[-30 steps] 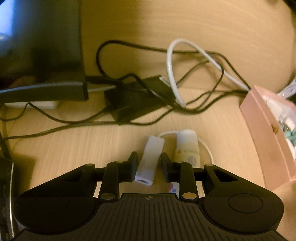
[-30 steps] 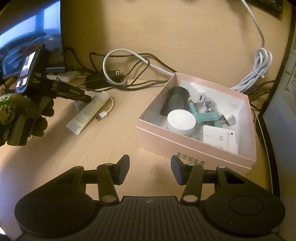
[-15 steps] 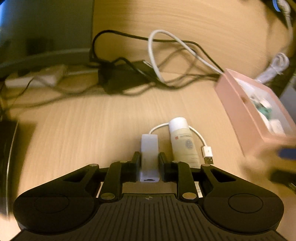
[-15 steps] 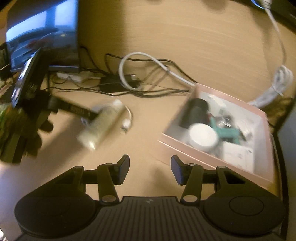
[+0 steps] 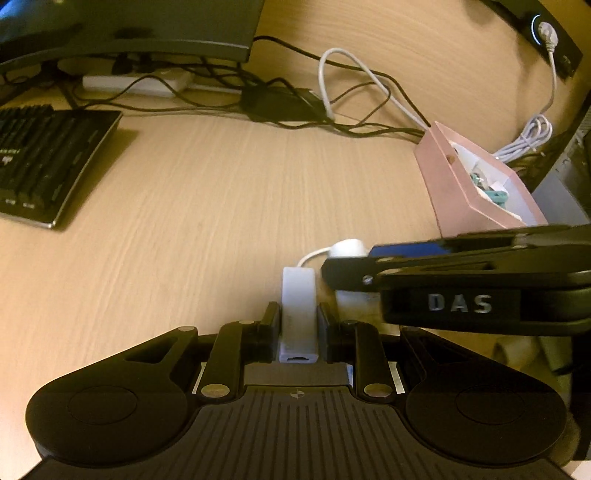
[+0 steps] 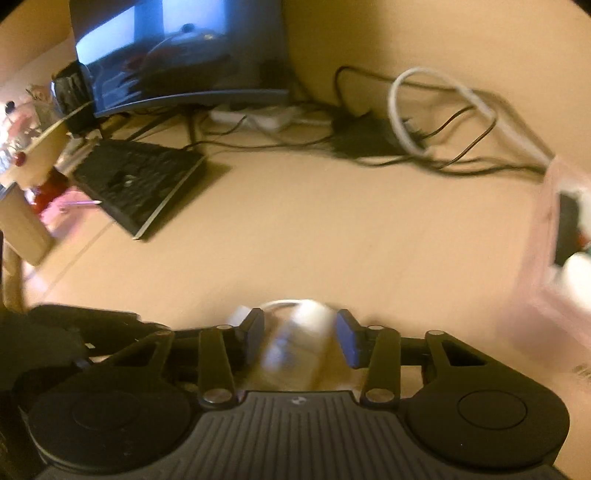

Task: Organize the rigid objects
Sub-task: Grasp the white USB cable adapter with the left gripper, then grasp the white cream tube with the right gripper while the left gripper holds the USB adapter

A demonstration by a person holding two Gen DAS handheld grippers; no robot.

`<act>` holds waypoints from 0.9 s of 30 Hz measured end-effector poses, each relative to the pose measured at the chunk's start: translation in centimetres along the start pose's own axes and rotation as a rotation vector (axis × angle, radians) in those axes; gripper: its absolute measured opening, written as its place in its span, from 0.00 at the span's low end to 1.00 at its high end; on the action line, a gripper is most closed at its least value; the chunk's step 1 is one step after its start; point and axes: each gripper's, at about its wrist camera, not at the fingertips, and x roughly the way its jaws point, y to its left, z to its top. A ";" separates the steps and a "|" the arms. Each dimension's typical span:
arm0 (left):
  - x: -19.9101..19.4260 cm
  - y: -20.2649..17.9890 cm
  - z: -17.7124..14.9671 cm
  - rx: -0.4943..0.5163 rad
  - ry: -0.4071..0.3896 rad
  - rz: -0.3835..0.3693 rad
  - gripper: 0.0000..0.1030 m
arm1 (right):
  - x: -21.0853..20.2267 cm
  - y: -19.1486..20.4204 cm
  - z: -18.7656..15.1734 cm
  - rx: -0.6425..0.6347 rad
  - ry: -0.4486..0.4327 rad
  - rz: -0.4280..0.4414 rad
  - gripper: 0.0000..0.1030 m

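Observation:
My left gripper is shut on a white block-shaped adapter, which has a thin white cable running off its far end. Right beside it lies a cream tube, mostly covered in the left wrist view by my right gripper reaching in from the right. In the blurred right wrist view the tube sits between the blue pads of my right gripper. Its jaws are closing, with narrow gaps still showing at the tube's sides. The open pink box of small parts stands to the right.
A black keyboard lies at the left under a monitor. Along the back run a white power strip, a black power brick and tangled black and white cables. Bare wooden desk lies between.
My left gripper closed on the adapter and carried it across the desk. My right gripper swung left from in front of the pink box to straddle the tube, and its jaws narrowed.

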 end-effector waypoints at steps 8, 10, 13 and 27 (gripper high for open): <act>-0.4 -1.1 -0.9 0.044 0.001 0.004 0.24 | -2.1 -1.5 -2.7 0.095 0.037 0.035 0.22; -0.2 -1.2 -0.9 0.037 0.002 -0.002 0.24 | -3.5 -2.1 -3.8 0.091 0.032 0.028 0.17; 0.1 -1.8 -0.8 0.045 0.010 -0.018 0.24 | -5.2 -2.9 -5.4 0.089 0.027 -0.008 0.08; 0.4 -3.1 -0.6 0.046 -0.004 -0.004 0.24 | -9.0 -1.6 -8.8 -0.010 -0.072 -0.141 0.54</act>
